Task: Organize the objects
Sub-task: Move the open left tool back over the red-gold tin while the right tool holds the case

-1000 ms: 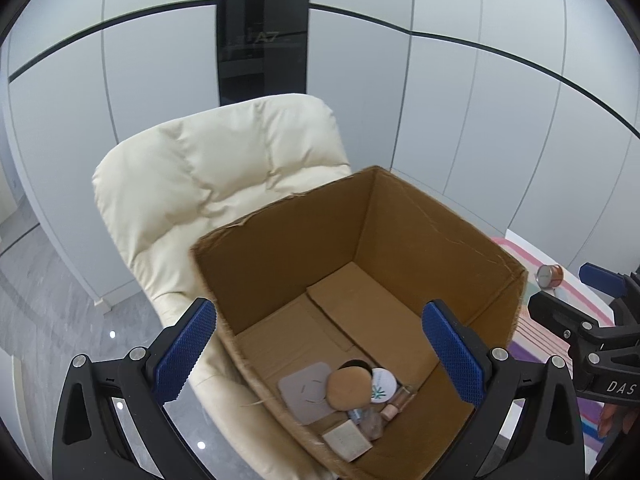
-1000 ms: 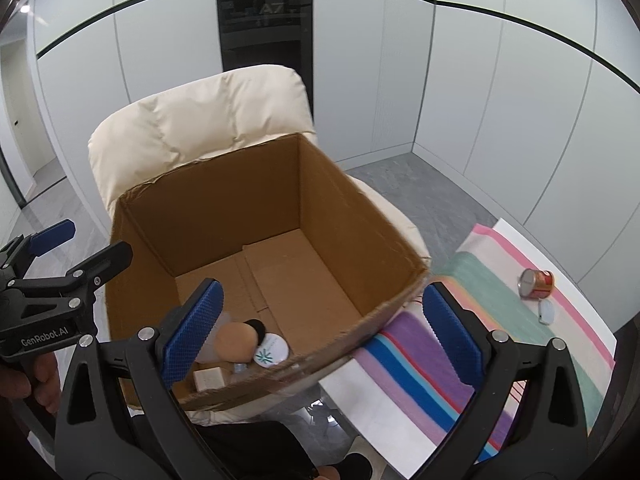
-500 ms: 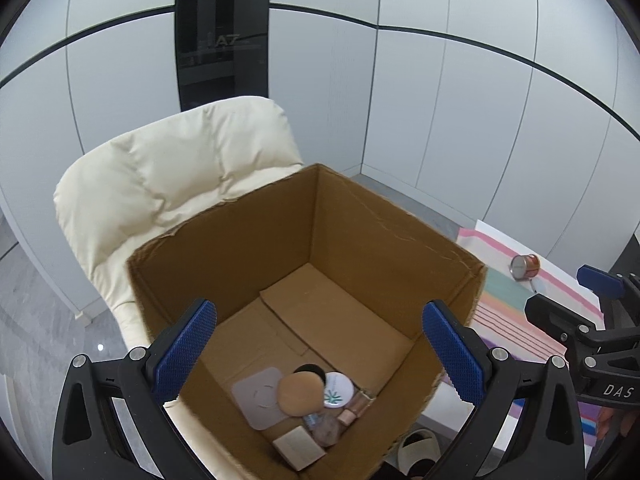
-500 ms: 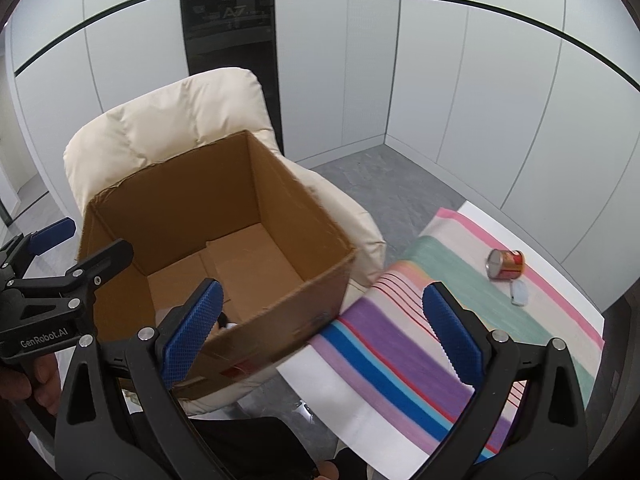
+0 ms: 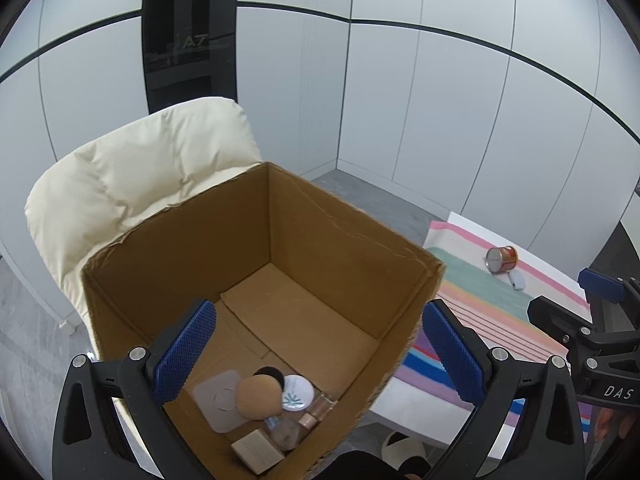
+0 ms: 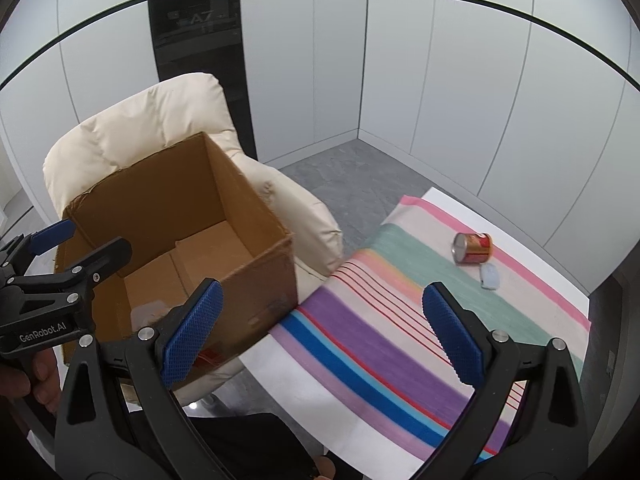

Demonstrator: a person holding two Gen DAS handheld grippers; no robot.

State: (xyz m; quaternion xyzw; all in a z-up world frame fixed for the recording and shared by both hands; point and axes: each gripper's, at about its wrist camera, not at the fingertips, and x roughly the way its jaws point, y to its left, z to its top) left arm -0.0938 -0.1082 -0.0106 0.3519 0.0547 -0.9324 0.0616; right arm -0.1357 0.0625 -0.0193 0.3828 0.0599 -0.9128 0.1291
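An open cardboard box (image 5: pixel 352 248) (image 6: pixel 256 264) rests on a cream armchair. At its near corner lie several small items: a tan round sponge (image 5: pixel 258 396), a white round tin (image 5: pixel 297 392), a grey square pad (image 5: pixel 218 400) and a small beige box (image 5: pixel 258 450). On the striped cloth (image 6: pixel 380 332) a red-gold can (image 6: pixel 472 248) (image 5: pixel 502 259) lies on its side beside a small pale-blue object (image 6: pixel 490 276). My left gripper (image 5: pixel 316 352) hangs open above the box. My right gripper (image 6: pixel 320 332) is open over the cloth's near end, empty.
The cream armchair (image 5: pixel 140 176) stands against white wall panels with a dark doorway behind. The cloth covers a white table (image 6: pixel 452 196) to the right of the chair. Grey floor (image 6: pixel 352 168) shows between them. A slipper (image 5: pixel 402 444) lies below the table edge.
Both views have swung right: the box slid left in the frames, and the striped cloth with the can came further into sight. Both grippers stayed open and empty.
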